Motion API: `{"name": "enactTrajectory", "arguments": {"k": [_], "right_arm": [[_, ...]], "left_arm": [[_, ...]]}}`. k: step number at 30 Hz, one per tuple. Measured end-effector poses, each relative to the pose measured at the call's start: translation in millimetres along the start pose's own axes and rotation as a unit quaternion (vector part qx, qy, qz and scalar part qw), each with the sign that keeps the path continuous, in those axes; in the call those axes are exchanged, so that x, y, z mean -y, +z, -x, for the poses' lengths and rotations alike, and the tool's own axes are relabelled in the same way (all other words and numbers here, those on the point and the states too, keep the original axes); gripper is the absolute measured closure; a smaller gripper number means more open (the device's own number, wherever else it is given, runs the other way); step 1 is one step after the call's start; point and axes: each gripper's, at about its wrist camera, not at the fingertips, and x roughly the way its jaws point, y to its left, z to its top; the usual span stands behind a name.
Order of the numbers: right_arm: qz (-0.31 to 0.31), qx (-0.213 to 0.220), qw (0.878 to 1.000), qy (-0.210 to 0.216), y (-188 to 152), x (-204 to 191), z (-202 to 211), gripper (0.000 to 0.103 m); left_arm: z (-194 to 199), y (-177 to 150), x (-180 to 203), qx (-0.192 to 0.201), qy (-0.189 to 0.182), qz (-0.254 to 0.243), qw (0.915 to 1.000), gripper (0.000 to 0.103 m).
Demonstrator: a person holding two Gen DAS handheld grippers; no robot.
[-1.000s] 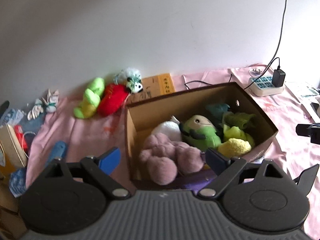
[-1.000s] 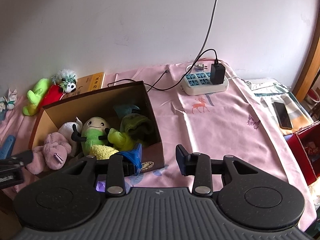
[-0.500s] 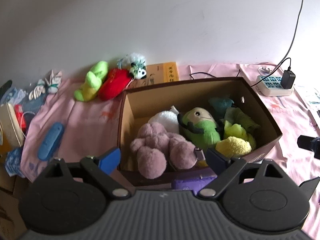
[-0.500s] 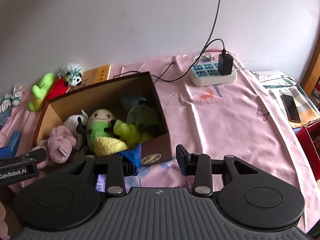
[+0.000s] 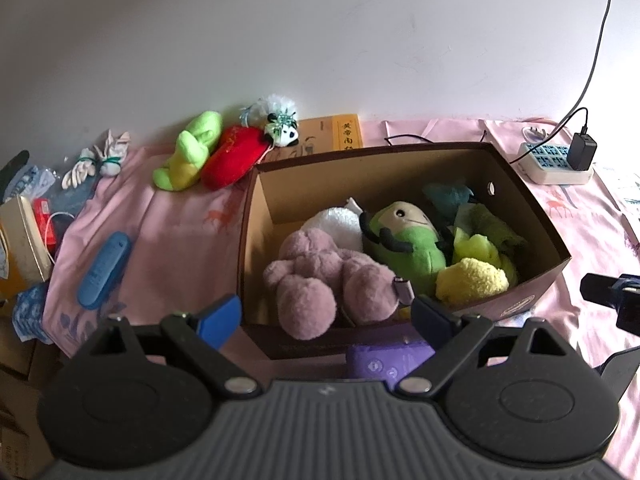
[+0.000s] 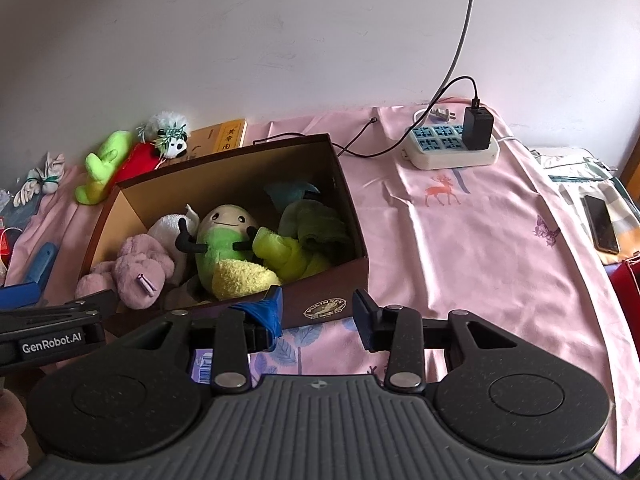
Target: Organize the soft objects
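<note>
A brown cardboard box (image 5: 532, 216) (image 6: 320, 280) stands on the pink cloth. In it lie a mauve plush (image 5: 320, 280) (image 6: 136, 264), a white plush (image 5: 332, 224), a green bean plush (image 5: 408, 240) (image 6: 224, 240), a yellow plush (image 5: 472, 280) and green cloths (image 6: 316, 224). Outside, by the wall, lie a lime plush (image 5: 192, 152) (image 6: 104, 164), a red plush (image 5: 232, 156) and a small panda plush (image 5: 280, 128) (image 6: 170, 136). My left gripper (image 5: 326, 316) is open and empty at the box's near wall. My right gripper (image 6: 318, 310) is open and empty at the box's front right corner.
A power strip with a charger (image 6: 452, 148) (image 5: 556, 160) and cables lies at the back right. A yellow book (image 5: 332, 136) leans by the wall. A blue remote (image 5: 104, 268), white socks (image 5: 96, 160) and clutter sit left. A purple packet (image 5: 388, 360) lies before the box. A phone (image 6: 600, 224) lies far right.
Both grippers have drawn back and tilted a little, so the box sits more central and lower in both views. Nothing was grasped or released; the toys have not moved.
</note>
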Motion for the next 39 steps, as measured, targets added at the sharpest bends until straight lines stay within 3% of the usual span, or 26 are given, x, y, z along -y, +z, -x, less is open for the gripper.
{"name": "enactTrajectory", "arguments": {"k": [23, 39], "right_arm": [[0.006, -0.014, 1.0, 0.0, -1.1, -3.3, -9.4, 0.081], [0.025, 0.005, 0.999, 0.03, 0.5, -11.5, -9.4, 0.08]], "left_arm": [[-8.7, -1.9, 1.5, -0.011, -0.005, 0.006, 0.9999, 0.011], [-12.4, -1.0, 1.0, -0.007, -0.004, 0.011, 0.9999, 0.011]]}}
